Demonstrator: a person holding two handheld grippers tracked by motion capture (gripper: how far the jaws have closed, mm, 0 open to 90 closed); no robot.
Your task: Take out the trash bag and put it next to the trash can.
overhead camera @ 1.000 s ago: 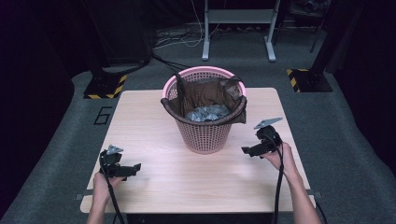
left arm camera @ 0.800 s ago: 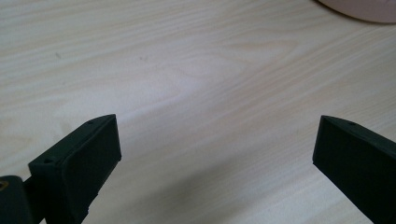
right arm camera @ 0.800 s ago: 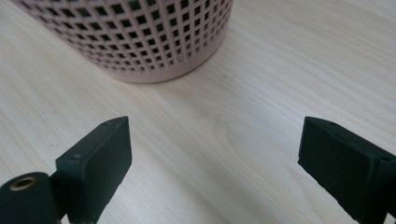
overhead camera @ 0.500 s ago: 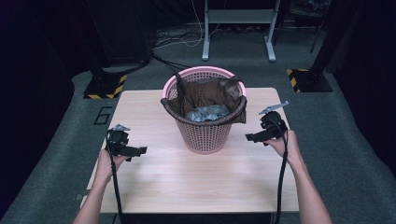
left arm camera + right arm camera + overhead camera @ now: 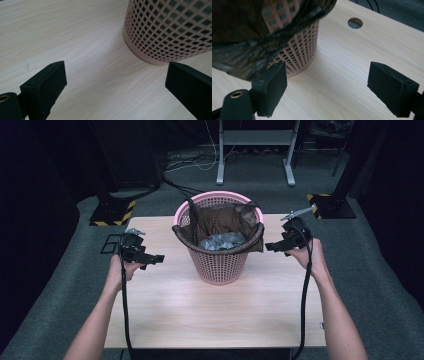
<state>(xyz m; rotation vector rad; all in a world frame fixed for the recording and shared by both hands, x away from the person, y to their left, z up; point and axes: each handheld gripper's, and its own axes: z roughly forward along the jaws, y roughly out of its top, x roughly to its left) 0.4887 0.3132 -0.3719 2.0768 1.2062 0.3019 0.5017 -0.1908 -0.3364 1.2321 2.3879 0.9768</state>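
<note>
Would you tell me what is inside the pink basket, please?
The pink basket holds a dark bag liner folded over its rim, with crumpled grey material lying in it. Anything beneath that material is covered.

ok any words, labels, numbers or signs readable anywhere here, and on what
No readable text.
The black outline mark on the floor by the table's left edge is partly hidden by the left gripper; it cannot be read.
The yellow-black stripes on the stand bases are hazard markings, without words.
The pink basket and the dark bag carry no label.
</note>
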